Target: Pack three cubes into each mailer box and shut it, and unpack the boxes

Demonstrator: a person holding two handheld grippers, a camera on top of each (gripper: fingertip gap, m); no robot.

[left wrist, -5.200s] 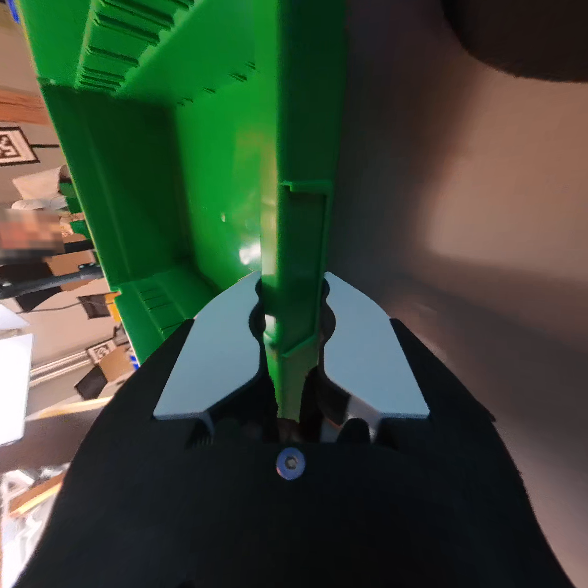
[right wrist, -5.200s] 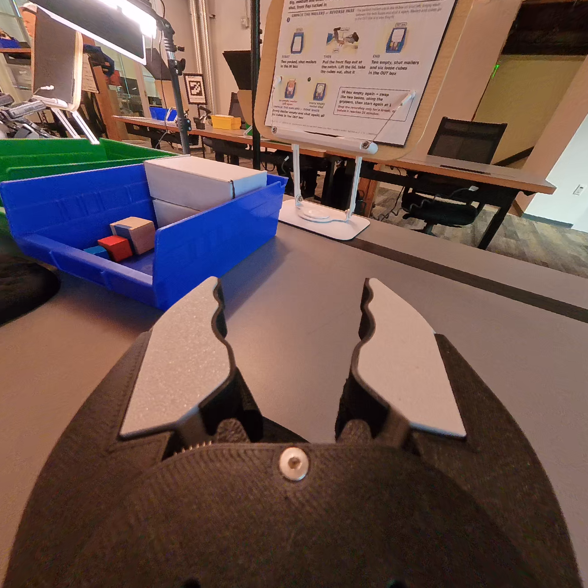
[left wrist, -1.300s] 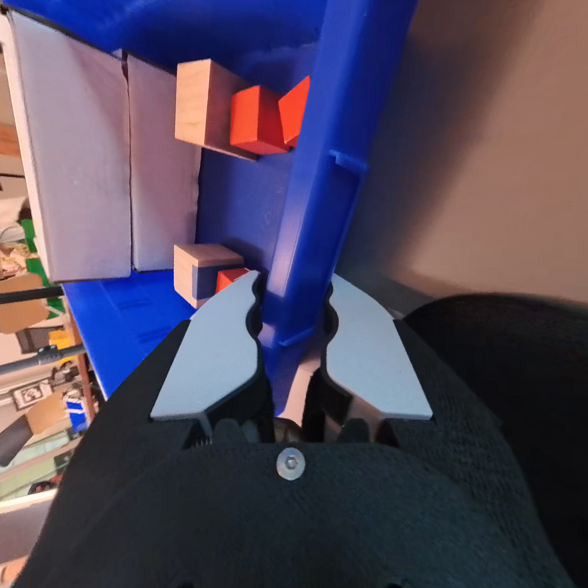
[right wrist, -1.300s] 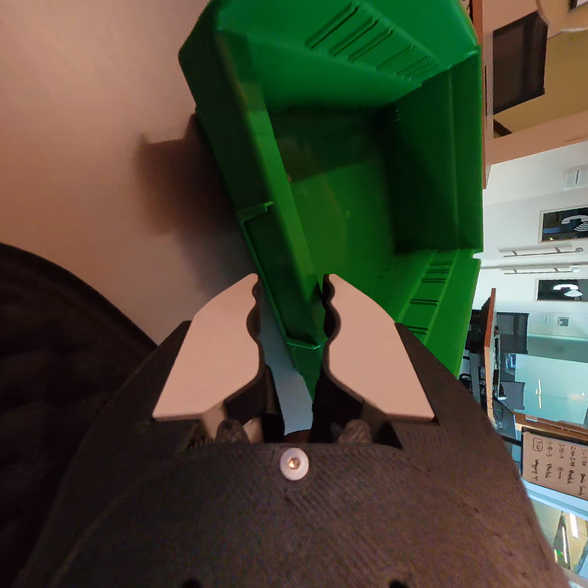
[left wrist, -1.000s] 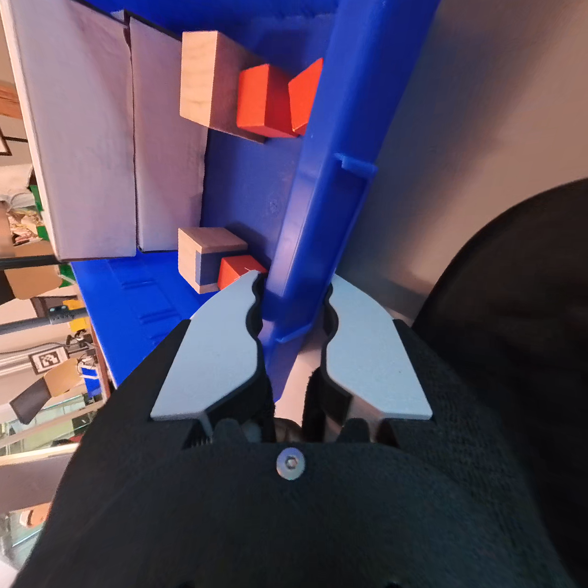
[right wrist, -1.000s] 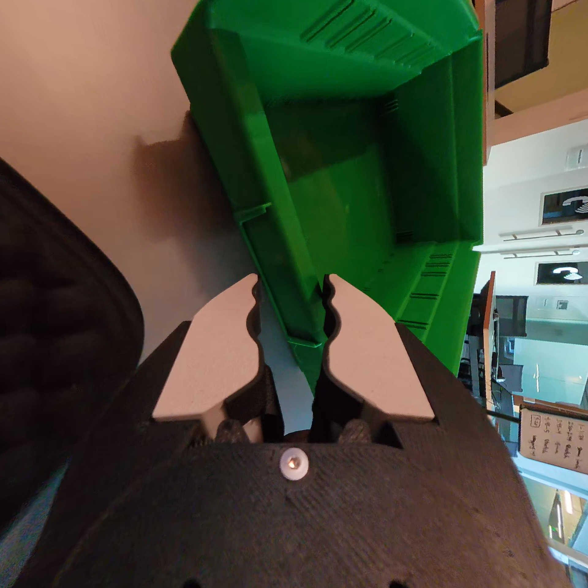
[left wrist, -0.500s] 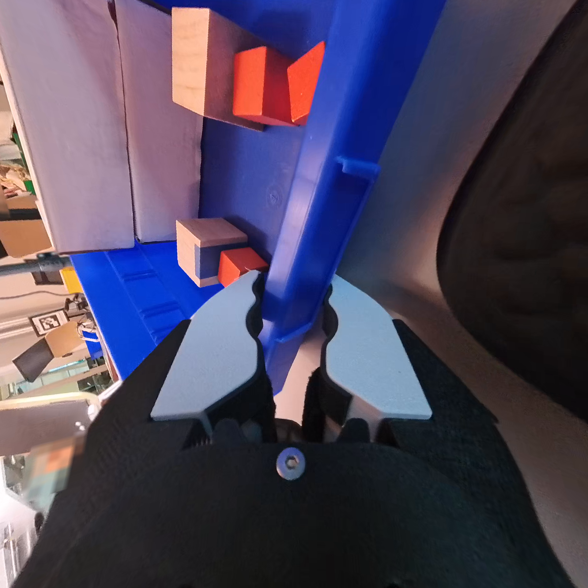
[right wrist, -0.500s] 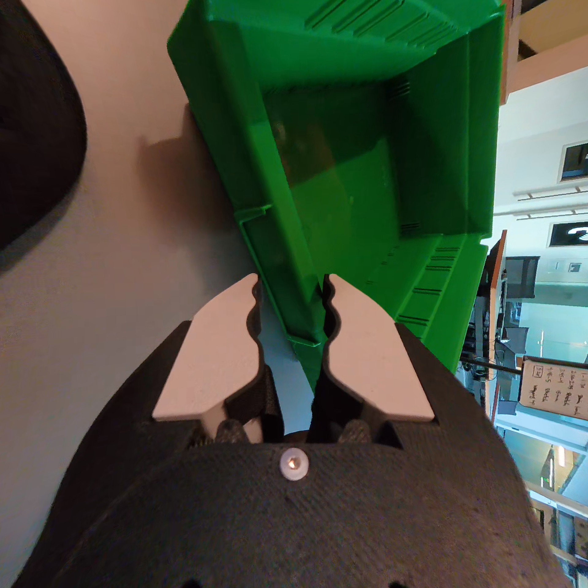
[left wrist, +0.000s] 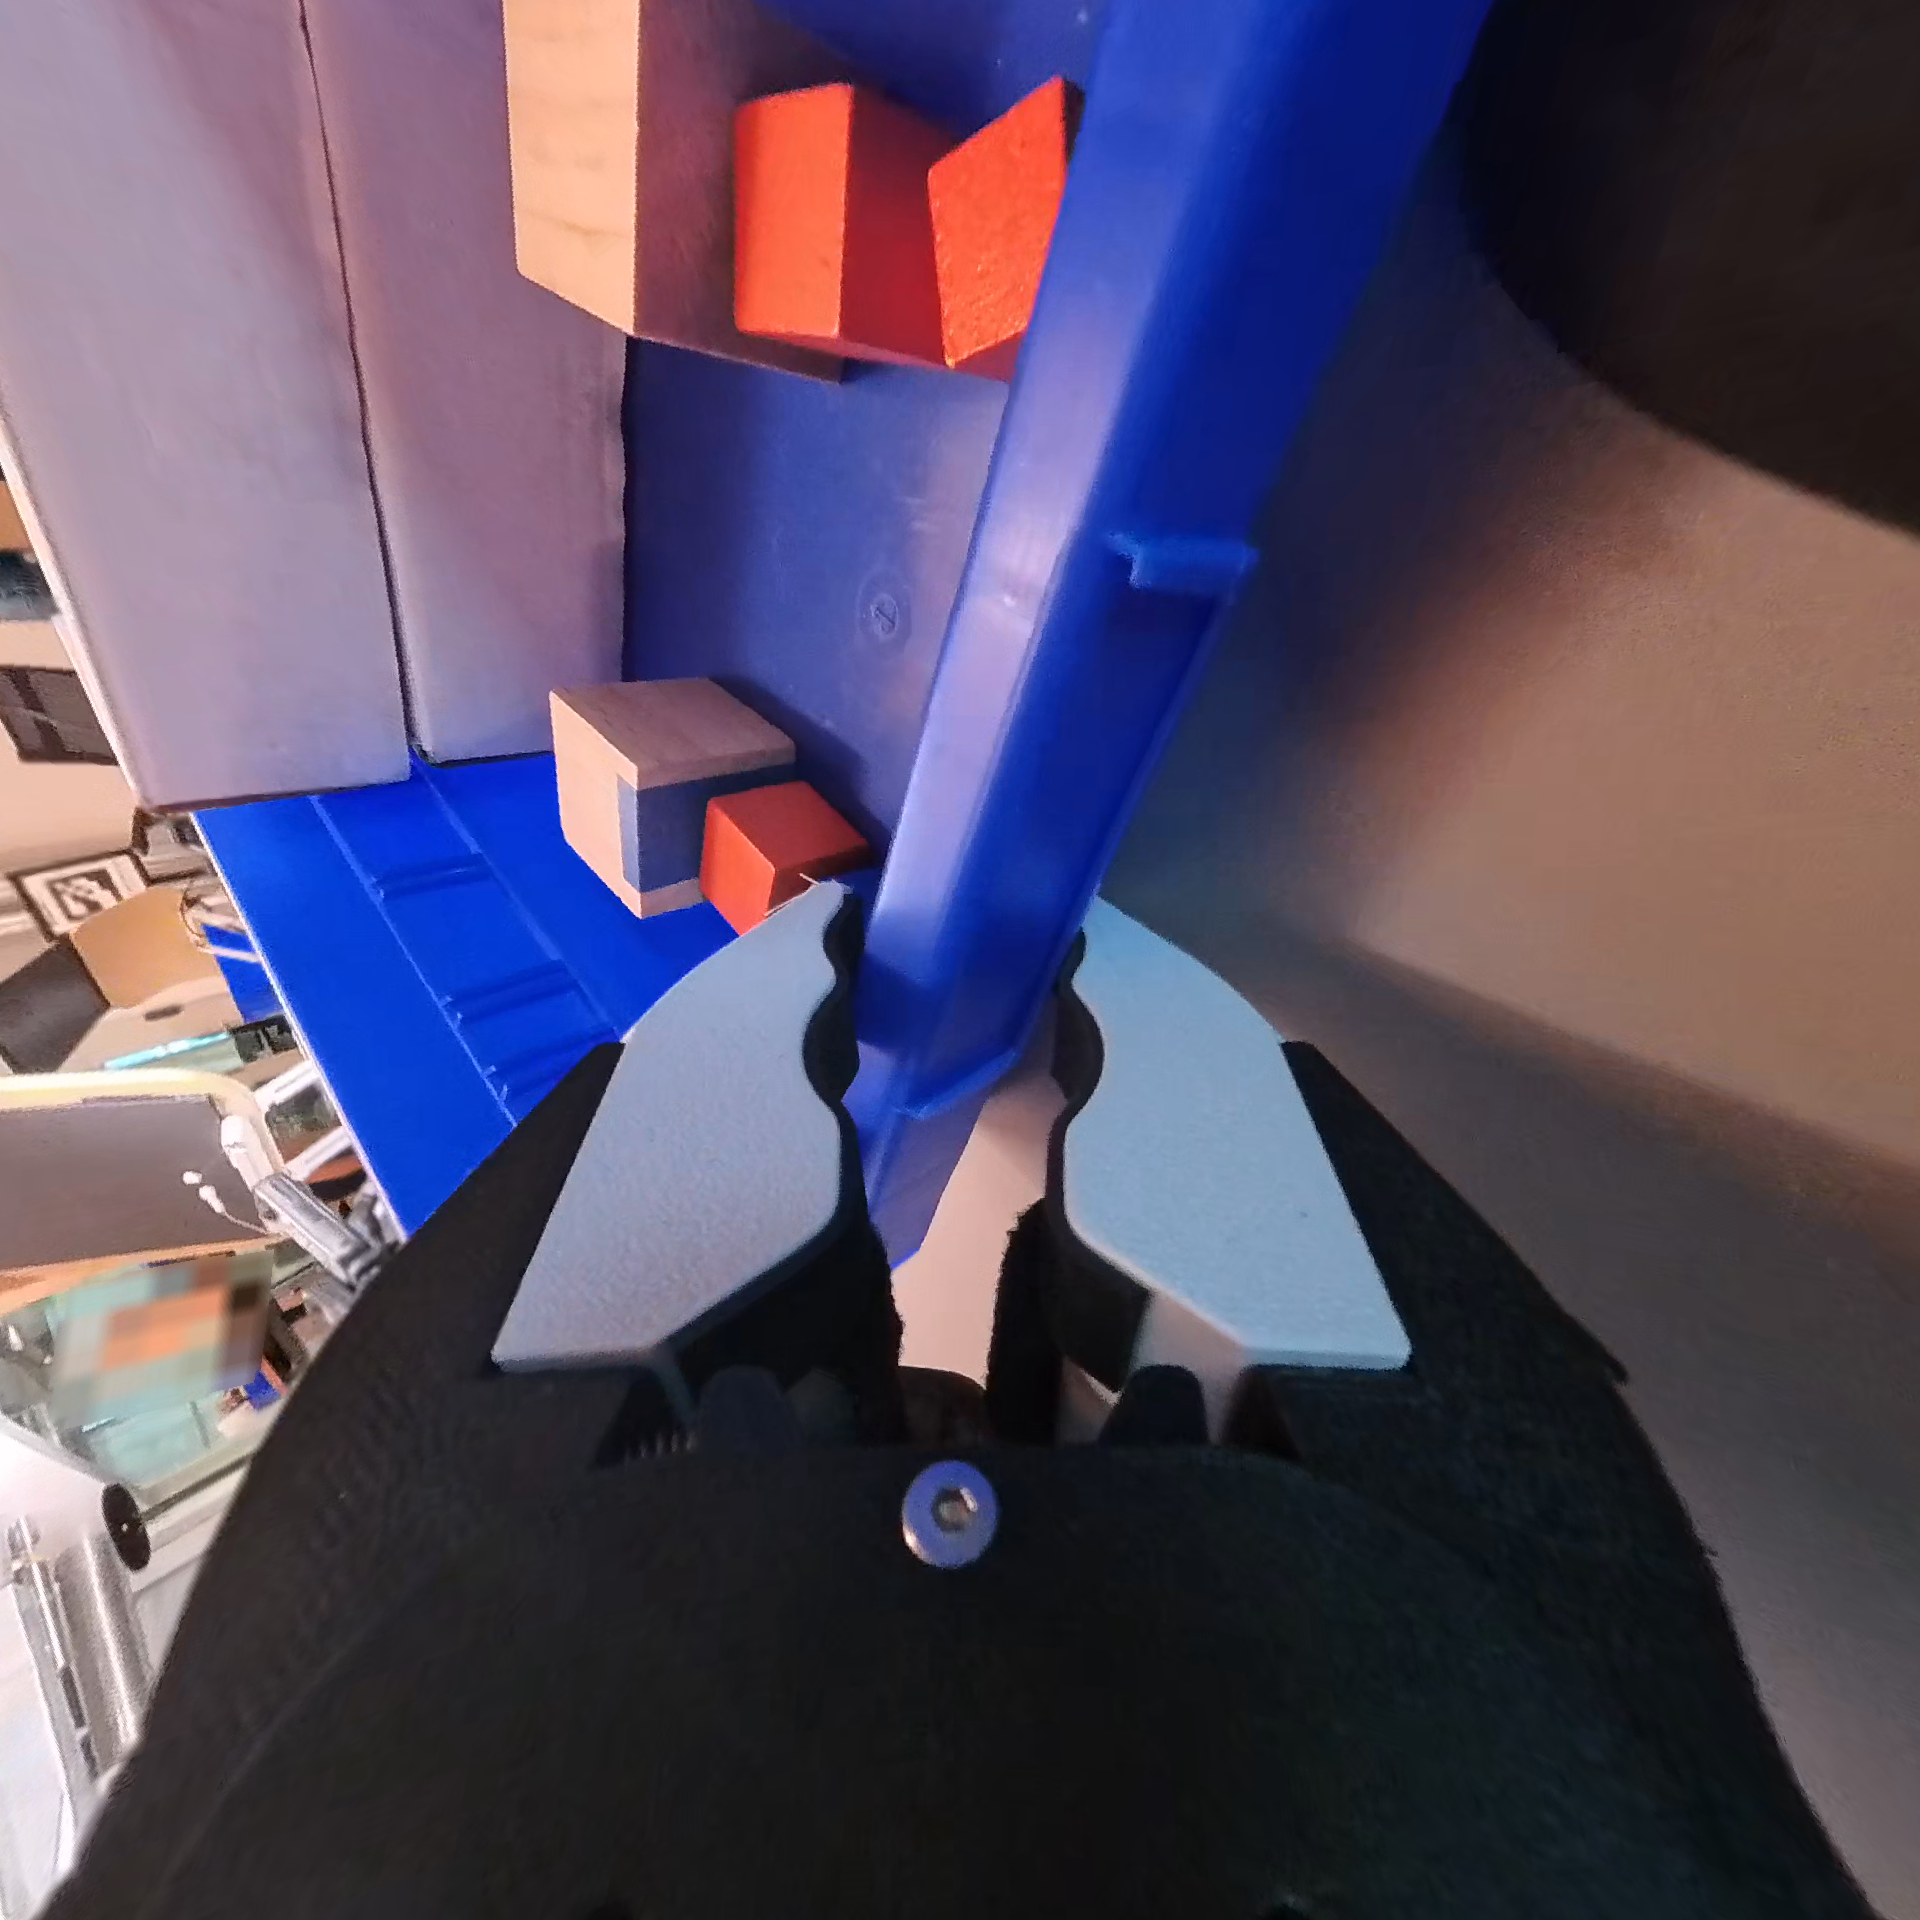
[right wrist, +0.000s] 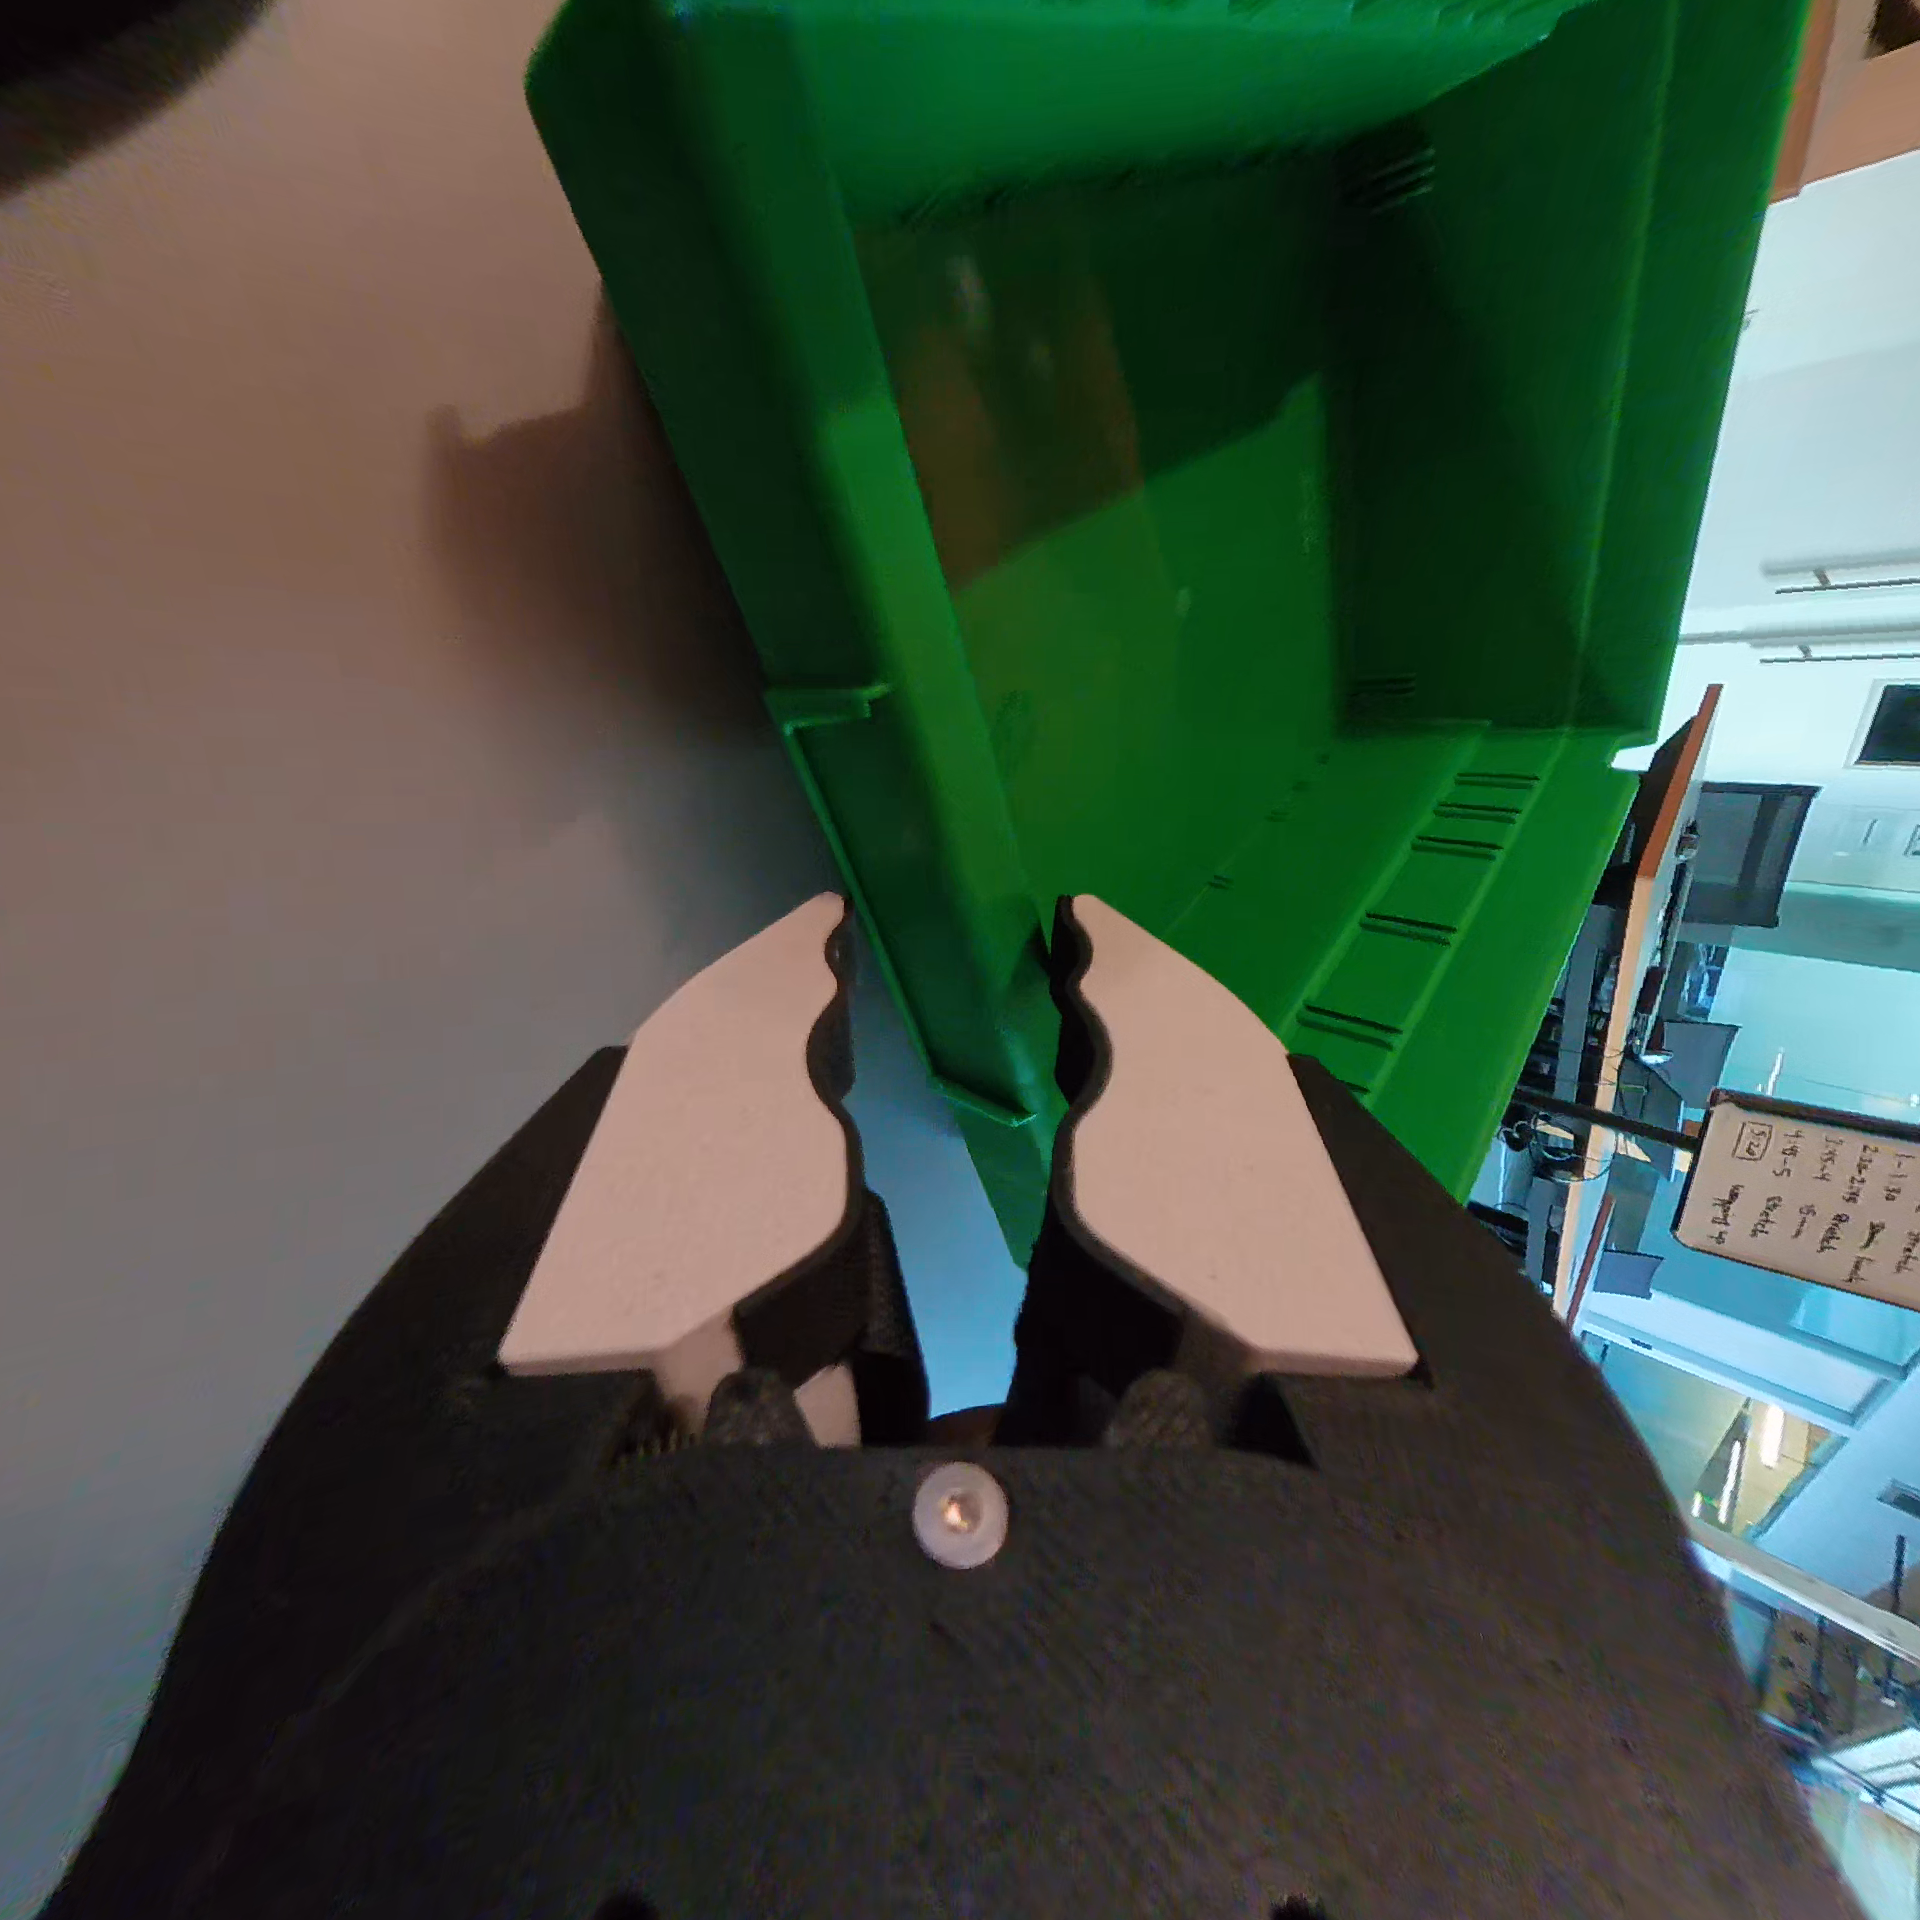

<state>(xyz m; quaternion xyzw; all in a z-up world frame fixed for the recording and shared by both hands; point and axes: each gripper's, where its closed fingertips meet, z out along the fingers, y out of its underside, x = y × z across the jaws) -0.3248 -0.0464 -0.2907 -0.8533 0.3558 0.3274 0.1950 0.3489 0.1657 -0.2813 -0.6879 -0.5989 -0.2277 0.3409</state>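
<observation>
The front lip of the blue bin (left wrist: 1049, 644) is being pinched by the left gripper (left wrist: 956, 935), one finger (left wrist: 717, 1101) lying inside the bin and the other outside against the lip's outer face. Just inside the lip, beside the inner finger, a small red cube (left wrist: 774, 847) is being shown touching a larger plain wooden cube (left wrist: 649, 774). Farther along the bin floor, a second wooden cube (left wrist: 603, 166) is being flanked by two more red cubes (left wrist: 821, 208), the farther red one resting against the lip. Behind the cubes, two shut white mailer boxes (left wrist: 312, 395) are being seen side by side against the bin's back part, touching each other. Outside the lip, a bare grey table (left wrist: 1558, 790) is being shown, with a dark blurred shape at the far right corner of the view. The front lip of the green bin (right wrist: 1195, 499) is likewise being clamped by the right gripper (right wrist: 951, 935), one finger (right wrist: 1195, 1143) inside and the other on the outer side. Nothing is being seen on the green bin's floor. To its left the same grey table (right wrist: 312, 727) is being shown, with the bin's shadow lying on it. Beyond the bin's right wall, a blurred office background with a handwritten note board (right wrist: 1808, 1205) is being seen.
</observation>
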